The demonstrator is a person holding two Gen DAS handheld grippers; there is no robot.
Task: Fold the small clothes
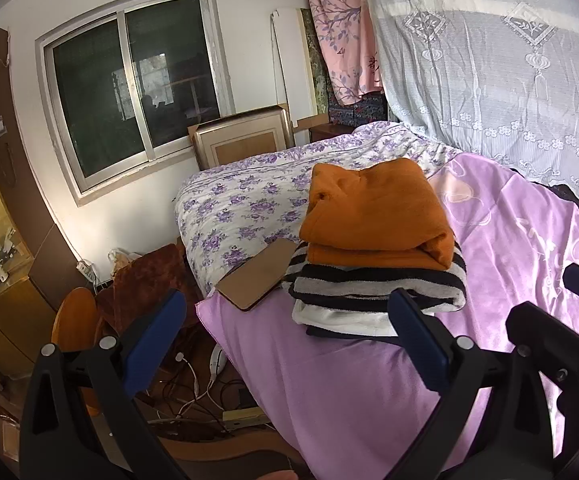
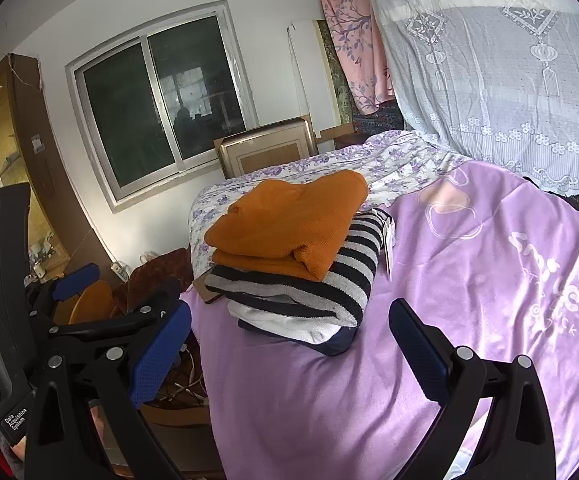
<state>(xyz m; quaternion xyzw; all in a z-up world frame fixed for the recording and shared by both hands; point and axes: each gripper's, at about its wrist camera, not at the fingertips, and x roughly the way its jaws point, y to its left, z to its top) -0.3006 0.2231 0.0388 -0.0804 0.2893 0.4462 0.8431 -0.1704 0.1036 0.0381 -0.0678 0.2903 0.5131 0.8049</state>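
Observation:
A stack of folded clothes lies on the purple bed sheet (image 1: 369, 392). A folded orange garment (image 1: 373, 208) is on top, over a black-and-white striped garment (image 1: 373, 288), with white and dark navy pieces under it. The stack also shows in the right wrist view, orange garment (image 2: 289, 220) over striped garment (image 2: 329, 280). My left gripper (image 1: 285, 340) is open and empty, just short of the stack's near edge. My right gripper (image 2: 289, 352) is open and empty, near the stack's front. The right gripper also shows at the right edge of the left wrist view (image 1: 561, 320).
A brown flat case (image 1: 255, 280) lies at the sheet's left edge beside the stack. A floral quilt (image 1: 249, 200) covers the far bed. Cables (image 1: 193, 392), a wooden stool (image 1: 75, 320) and a brown cloth sit on the floor at left. A lace curtain (image 2: 509, 80) hangs at right.

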